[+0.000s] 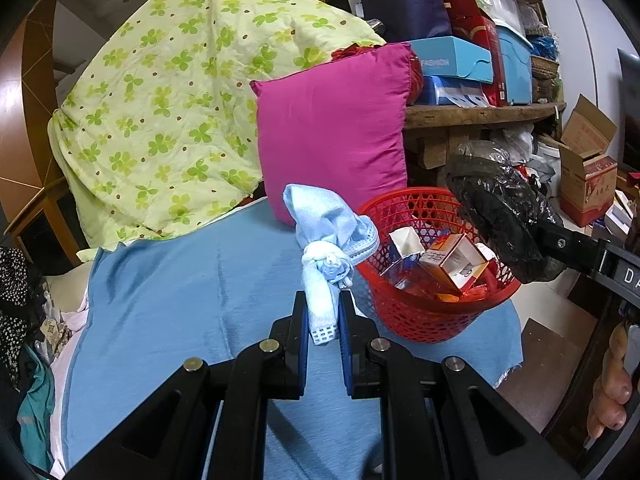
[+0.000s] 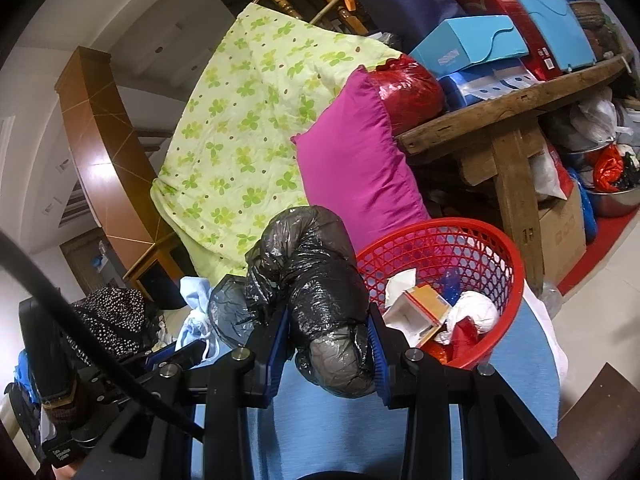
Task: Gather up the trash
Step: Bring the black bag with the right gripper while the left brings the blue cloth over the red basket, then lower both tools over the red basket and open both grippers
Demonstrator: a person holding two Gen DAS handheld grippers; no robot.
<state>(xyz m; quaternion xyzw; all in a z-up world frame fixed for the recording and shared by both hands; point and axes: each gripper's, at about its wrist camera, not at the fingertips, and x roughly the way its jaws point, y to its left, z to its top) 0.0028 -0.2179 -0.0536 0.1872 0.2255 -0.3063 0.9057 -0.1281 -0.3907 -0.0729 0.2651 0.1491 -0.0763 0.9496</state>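
The left claw (image 1: 323,312) is clenched on one knotted pale-blue woven cloth bundle (image 1: 330,236), held above a smooth blue bedsheet (image 1: 180,300). The right claw (image 2: 329,334) grips one crinkled black plastic bag (image 2: 316,280). At two o'clock sits one round red plastic mesh basket (image 2: 452,248) holding small cartons and crumpled paper.

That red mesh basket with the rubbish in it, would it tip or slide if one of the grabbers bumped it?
Probably slides or tips easily. The red basket looks like thin open plastic mesh, holding only light scraps such as a small carton and crumpled paper, so likely light. It sits near the edge of a soft blue cover, an uneven footing.
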